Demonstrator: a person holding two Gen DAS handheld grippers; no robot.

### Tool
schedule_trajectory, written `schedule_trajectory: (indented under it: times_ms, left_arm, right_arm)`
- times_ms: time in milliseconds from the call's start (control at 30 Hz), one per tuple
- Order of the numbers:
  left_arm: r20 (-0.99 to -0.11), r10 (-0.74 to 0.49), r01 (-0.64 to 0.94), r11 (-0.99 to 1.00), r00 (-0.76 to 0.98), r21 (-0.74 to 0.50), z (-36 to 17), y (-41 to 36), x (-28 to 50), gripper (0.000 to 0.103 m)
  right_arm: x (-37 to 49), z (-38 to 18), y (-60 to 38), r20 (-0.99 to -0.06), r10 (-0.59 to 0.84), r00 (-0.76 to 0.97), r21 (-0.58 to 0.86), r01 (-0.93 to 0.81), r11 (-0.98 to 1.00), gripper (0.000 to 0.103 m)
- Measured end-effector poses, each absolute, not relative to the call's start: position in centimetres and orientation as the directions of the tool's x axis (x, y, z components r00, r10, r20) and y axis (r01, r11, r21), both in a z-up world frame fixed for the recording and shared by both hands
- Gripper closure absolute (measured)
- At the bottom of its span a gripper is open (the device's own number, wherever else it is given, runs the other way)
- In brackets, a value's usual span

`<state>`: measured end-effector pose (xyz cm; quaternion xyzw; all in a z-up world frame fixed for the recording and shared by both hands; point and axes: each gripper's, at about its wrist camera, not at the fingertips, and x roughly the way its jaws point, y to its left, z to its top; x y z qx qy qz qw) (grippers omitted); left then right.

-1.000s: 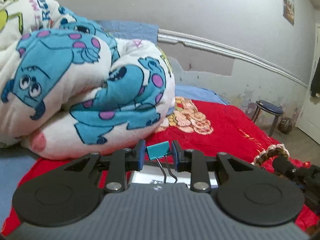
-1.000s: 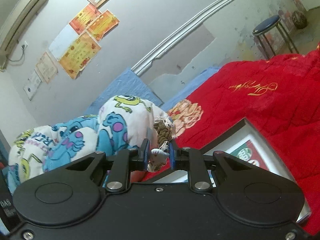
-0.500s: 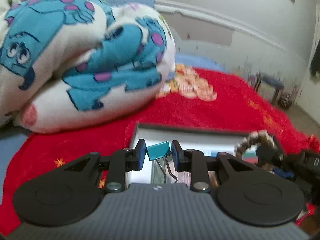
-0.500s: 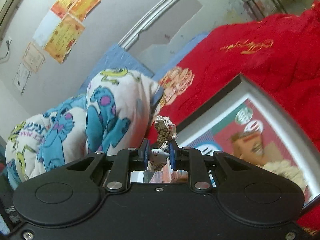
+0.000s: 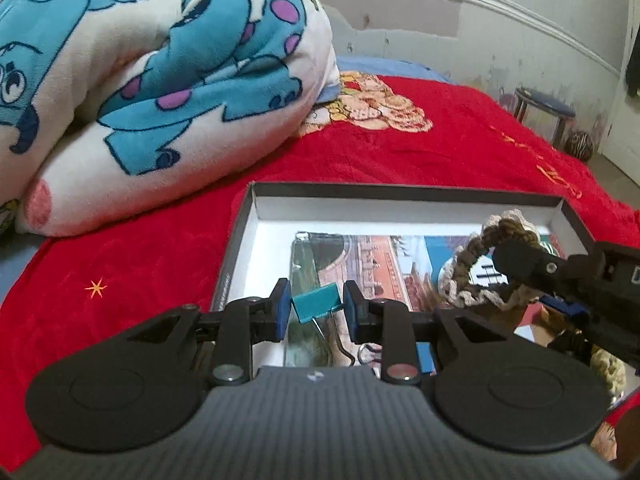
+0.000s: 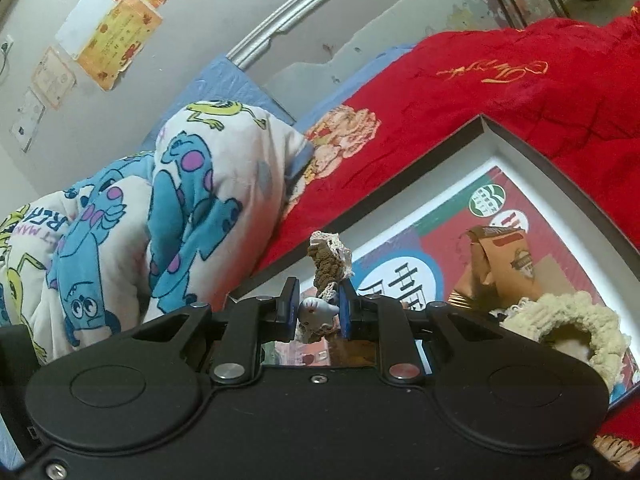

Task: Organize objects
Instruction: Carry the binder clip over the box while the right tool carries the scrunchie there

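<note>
My left gripper (image 5: pixel 316 310) is shut on a teal binder clip (image 5: pixel 318 307) and holds it over the near left part of a shallow black-rimmed box (image 5: pixel 400 191) on the red bedspread. My right gripper (image 6: pixel 318 312) is shut on a brown braided cord with lace trim and a small grey figure charm (image 6: pixel 328 268), held over the same box (image 6: pixel 560 160). The cord (image 5: pixel 480 248) and the right gripper body also show at the right of the left wrist view. In the box lie a brown packet (image 6: pixel 500 256) and a cream crocheted piece (image 6: pixel 568 320).
A rolled cartoon blanket (image 5: pixel 160 72) lies left of the box on the red bedspread (image 5: pixel 120 264). The wall runs behind the bed. A blue-topped stool (image 5: pixel 544 108) stands on the floor at the far right.
Both grippers have tilted down and moved over the box, which now fills the lower view. The clip and the cord stay held.
</note>
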<state>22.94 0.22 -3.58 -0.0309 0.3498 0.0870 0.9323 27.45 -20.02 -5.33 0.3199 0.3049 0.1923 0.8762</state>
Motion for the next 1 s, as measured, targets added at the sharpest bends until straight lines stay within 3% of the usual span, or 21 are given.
schedule_trajectory:
  times_ms: [733, 800, 833, 1000]
  left_arm:
    - [-0.685, 0.136, -0.129, 0.990, 0.716, 0.061, -4.9, -2.3, 23.0, 0.066]
    - [-0.687, 0.123, -0.131, 0.991, 0.716, 0.040, -4.9, -1.9, 23.0, 0.062]
    - [-0.688, 0.118, -0.138, 0.990, 0.716, 0.026, -4.9, -1.7, 23.1, 0.052]
    - [-0.687, 0.112, -0.151, 0.989, 0.718, 0.004, -5.1, -1.5, 23.0, 0.044]
  right_arm:
    - [27.2, -5.5, -18.3, -0.446, 0.551, 0.706, 0.638, -0.181, 0.748, 0.083]
    - [27.3, -5.7, -18.2, -0.443, 0.559, 0.701, 0.645, -0.184, 0.742, 0.082]
    - [27.3, -5.8, -18.0, -0.448, 0.557, 0.699, 0.641, -0.184, 0.745, 0.082]
    - [26.9, -5.7, -17.3, -0.453, 0.564, 0.691, 0.627, -0.202, 0.752, 0.082]
